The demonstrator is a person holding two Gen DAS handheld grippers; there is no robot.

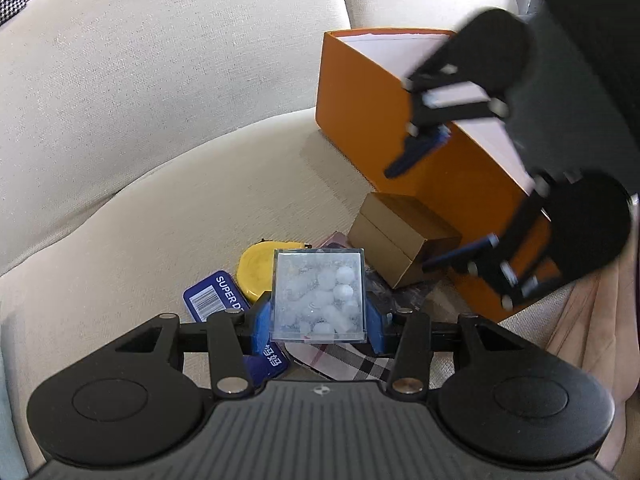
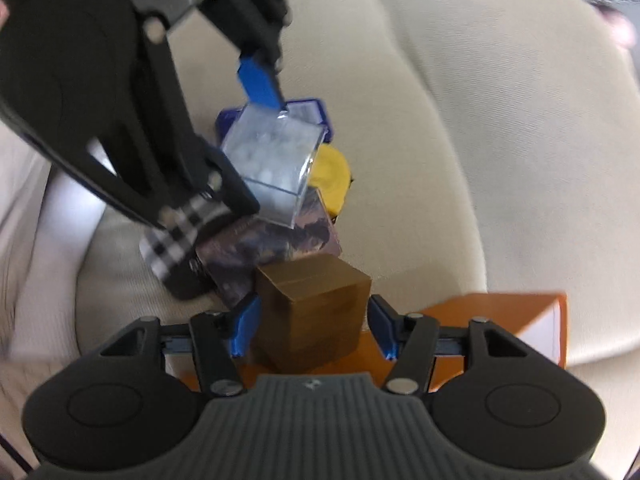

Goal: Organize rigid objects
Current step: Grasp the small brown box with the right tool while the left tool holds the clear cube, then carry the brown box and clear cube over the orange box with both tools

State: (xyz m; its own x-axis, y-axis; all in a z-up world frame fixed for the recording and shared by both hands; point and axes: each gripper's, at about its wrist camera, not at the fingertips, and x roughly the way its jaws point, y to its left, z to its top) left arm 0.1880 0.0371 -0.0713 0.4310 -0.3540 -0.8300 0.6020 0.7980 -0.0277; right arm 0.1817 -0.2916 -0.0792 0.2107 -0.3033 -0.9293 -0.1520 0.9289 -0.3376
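Beige sofa (image 1: 160, 100): clear bead-filled box (image 1: 318, 294)

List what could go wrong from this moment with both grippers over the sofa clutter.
1. The left gripper pinches the clear plastic box of white beads only near its lower end; it could pivot or slip.
2. The open right gripper straddles the small brown cardboard box, which may tip on the soft cushion beside the orange box.

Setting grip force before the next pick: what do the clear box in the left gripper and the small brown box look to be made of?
Clear box: looks like hard, glossy transparent plastic; sharp edges, glare on the lid, white rounded pieces visible through it. Small brown box: probably matte cardboard or kraft paper; dull tan faces and a lid seam, though the right wrist view is blurred.
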